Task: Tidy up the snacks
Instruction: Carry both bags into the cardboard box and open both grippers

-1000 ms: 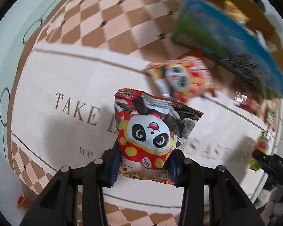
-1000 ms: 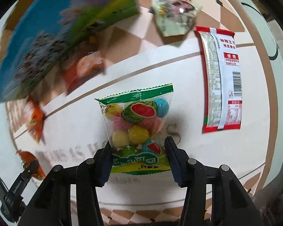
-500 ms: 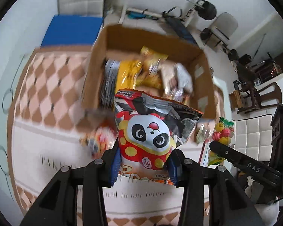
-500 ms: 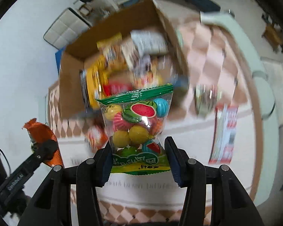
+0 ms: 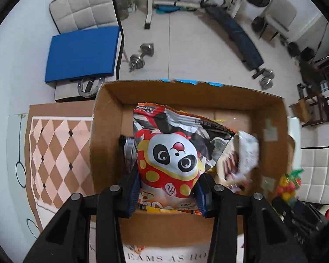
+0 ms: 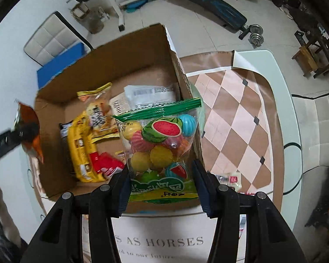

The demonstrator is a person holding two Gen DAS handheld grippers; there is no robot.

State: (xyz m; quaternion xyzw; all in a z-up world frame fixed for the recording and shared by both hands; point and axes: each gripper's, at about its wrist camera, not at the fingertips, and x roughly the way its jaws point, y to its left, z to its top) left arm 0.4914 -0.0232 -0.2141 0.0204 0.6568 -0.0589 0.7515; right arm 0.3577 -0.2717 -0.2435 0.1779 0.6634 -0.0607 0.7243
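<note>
The left gripper (image 5: pixel 167 194) has its fingers clamped on a panda snack bag (image 5: pixel 173 153), held upright over the open cardboard box (image 5: pixel 199 92). The right gripper (image 6: pixel 162 189) pinches a watermelon-print candy bag (image 6: pixel 162 144) above the box's right wall. The mat (image 6: pixel 164 241) on the surface below the fingers reads "AS HORSES"; the packet labels seem too blurred to read.

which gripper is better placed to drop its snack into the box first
Left. The left gripper holds the panda bag over the cardboard box interior; the right gripper's candy bag hangs over the box's right wall.
</note>
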